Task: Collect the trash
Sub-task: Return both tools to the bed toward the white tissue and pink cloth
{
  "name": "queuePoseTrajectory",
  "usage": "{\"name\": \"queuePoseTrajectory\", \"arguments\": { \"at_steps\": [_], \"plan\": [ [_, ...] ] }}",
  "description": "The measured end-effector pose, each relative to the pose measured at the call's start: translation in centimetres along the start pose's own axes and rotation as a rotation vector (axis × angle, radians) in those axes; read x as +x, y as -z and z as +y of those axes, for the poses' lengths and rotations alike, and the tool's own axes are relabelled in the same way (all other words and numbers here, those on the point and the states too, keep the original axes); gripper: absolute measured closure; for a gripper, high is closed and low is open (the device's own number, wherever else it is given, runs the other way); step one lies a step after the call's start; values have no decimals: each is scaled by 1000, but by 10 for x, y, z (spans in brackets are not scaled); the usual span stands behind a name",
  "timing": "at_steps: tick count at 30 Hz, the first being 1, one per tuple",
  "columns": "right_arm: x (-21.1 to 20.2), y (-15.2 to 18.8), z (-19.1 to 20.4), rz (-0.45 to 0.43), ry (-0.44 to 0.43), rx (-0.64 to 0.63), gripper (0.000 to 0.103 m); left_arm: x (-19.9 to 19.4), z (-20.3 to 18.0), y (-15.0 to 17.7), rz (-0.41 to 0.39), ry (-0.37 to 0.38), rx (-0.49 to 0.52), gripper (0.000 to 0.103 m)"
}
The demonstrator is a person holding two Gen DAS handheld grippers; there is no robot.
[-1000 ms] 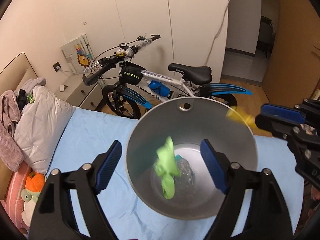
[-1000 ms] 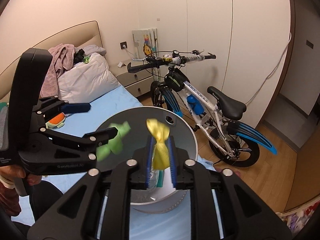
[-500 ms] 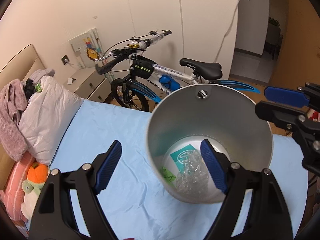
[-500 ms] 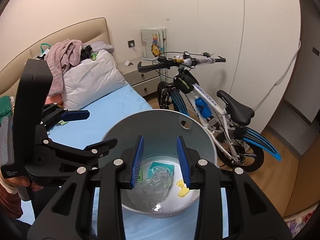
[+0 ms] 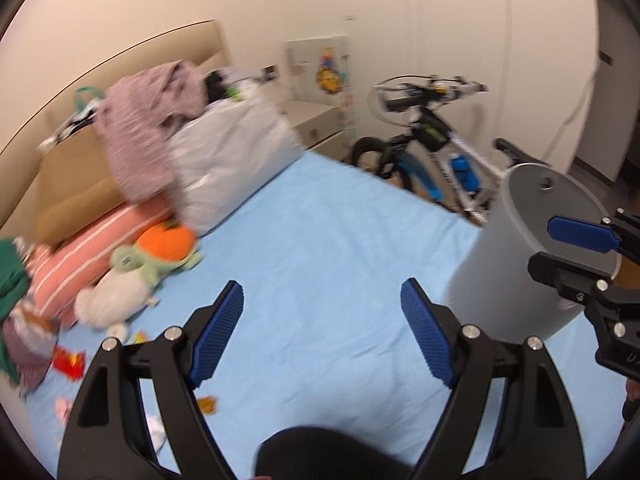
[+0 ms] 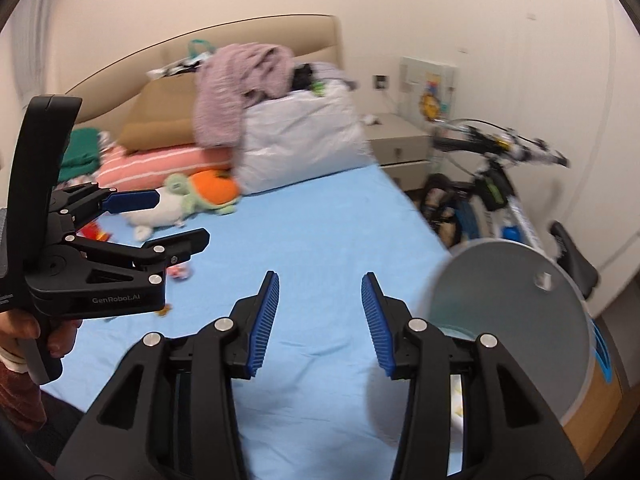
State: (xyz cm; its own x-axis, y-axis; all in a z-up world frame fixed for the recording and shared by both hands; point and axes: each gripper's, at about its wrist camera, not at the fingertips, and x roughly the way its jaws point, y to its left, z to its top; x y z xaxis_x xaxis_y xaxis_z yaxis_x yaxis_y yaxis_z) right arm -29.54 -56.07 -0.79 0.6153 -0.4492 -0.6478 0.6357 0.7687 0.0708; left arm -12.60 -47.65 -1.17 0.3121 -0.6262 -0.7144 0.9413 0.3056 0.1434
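Hovering over a light blue bedsheet [image 5: 332, 240], two black handheld grippers with blue ribbed pads point down at the bed. The left gripper [image 5: 322, 334] has its jaws spread wide with nothing between them. The right gripper [image 6: 319, 322] has just been opening, and only bare sheet shows between its pads. Neither holds anything.

A grey cylindrical bin [image 6: 516, 320] stands on the sheet at the right, close beside the right gripper; crumpled paper and plastic seem to lie inside, though most of the interior is hidden. The trash not yet gathered lies at the left side of the bed: a red wrapper [image 5: 69, 361], an orange scrap [image 5: 207, 404], white crumpled paper [image 5: 156, 436] and a small pink scrap [image 6: 179, 272], scattered near a plush toy [image 5: 152, 256] with an orange back.

Risks from here, as a judgement. Both views are smeared, which suggests fast movement, so a gripper may overshoot a small scrap or pinch the loose sheet along with it. The scraps look thin and flat, so the pads could slide over them. The two grippers are close together and could knock each other. The bin sits on soft bedding, and a bump from the right gripper could tip it and spill its contents. The plush toy lies near the wrappers and might be grabbed by mistake.
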Motion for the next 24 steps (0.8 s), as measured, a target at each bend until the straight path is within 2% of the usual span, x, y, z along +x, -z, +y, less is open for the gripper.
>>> {"name": "queuePoseTrajectory", "arguments": {
  "at_steps": [3,9,13,18,24],
  "plan": [
    [20,-7,59,3,-107,-79,56,-12,51,27,23,-85,-86,22],
    [54,-8,177,25,-310,-203,55,-47,145,87,53,-269,-266,22],
    [71,-1,255,41,-433,-285,55,-69,195,130,83,-383,-362,22],
    [86,8,324,59,-543,-350,55,-96,247,186,115,-518,-480,22],
    [93,19,386,80,-641,-400,55,-124,302,254,164,-622,-632,22]
  ]
}}
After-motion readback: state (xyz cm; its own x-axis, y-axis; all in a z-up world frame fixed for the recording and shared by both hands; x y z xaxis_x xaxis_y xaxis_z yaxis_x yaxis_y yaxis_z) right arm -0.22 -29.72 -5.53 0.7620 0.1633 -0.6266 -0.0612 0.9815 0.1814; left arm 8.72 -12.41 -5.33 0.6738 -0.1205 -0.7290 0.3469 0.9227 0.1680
